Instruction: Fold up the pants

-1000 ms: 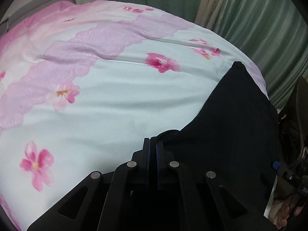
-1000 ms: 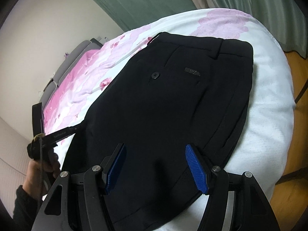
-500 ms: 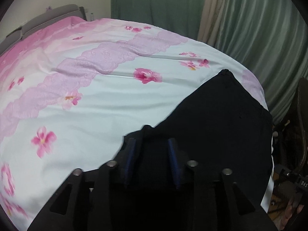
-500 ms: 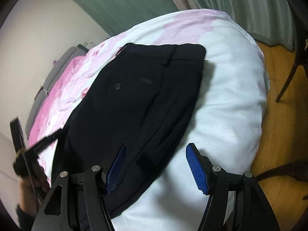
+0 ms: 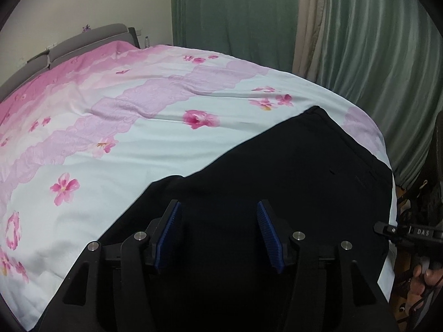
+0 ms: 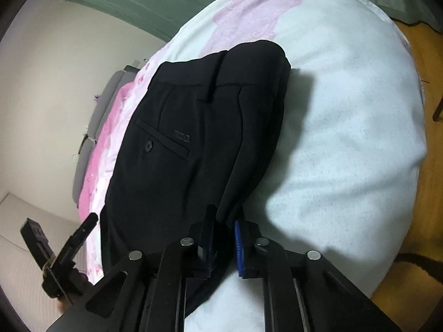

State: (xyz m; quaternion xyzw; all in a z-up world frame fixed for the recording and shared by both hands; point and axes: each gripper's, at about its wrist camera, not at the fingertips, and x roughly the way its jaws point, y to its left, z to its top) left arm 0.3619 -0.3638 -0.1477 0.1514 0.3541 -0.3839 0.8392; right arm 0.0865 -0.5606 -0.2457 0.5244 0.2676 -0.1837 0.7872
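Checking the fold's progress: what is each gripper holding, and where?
Right gripper pinches the black pants at their near side edge; left gripper, open, holds nothing.

Left wrist view: your pants [image 5: 277, 182] run under the gripper body at the bottom edge, so the near end is hidden. Hand [image 5: 423, 274] at lower right is cut off by the frame edge. Small bottle [image 5: 146, 41] by the headboard is too small to ID. Right wrist view: pocket label [image 6: 182, 139] unreadable; fabric edge hides between the pads [image 6: 238, 246]; bed [image 6: 346, 138] is cropped on the right.
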